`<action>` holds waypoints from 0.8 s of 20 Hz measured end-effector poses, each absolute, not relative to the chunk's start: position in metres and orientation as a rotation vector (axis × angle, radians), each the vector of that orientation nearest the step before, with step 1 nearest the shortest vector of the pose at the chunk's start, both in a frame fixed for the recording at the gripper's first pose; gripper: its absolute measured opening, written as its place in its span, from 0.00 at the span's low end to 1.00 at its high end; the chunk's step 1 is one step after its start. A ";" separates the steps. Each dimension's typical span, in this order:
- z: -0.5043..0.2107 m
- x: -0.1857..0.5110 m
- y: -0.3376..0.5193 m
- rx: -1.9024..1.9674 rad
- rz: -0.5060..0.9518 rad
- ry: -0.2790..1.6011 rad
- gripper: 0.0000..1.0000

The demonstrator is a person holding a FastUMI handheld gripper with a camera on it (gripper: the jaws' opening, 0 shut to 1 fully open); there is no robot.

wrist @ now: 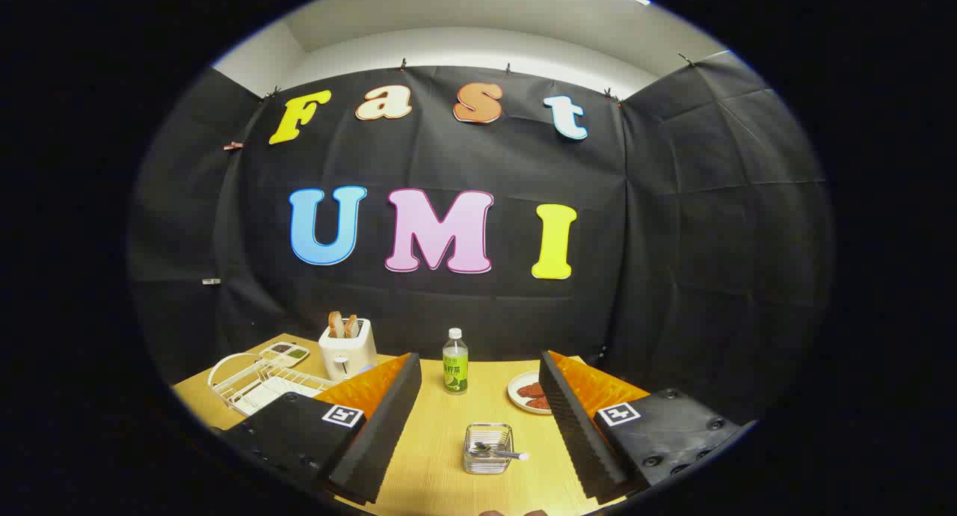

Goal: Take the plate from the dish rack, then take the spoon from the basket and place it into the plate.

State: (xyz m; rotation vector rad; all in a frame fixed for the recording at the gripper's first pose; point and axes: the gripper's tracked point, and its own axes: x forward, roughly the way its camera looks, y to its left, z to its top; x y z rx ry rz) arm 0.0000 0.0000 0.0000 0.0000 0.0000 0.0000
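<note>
My gripper (478,366) is open, its two black-padded fingers (381,426) spread wide above the wooden table (434,456) with nothing between the pads. A small wire basket (487,449) sits on the table between the fingers, low and near me, and a metal spoon (499,452) lies in it with its handle poking out to the right. A white wire dish rack (262,385) stands left of the left finger, partly hidden by it. A white plate (224,366) stands on edge at the rack's left end.
A white toaster (346,349) with bread slices stands behind the rack, beside a small two-part dish (285,351). A green-labelled bottle (454,363) stands upright beyond the fingers. A small plate with reddish food (523,392) sits by the right finger.
</note>
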 end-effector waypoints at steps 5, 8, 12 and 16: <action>-0.003 0.001 0.000 -0.006 -0.006 0.002 0.97; -0.003 0.001 0.006 -0.016 0.008 0.004 0.97; -0.011 0.002 0.016 -0.017 0.029 0.029 0.97; -0.021 0.004 0.028 -0.019 0.055 0.062 0.97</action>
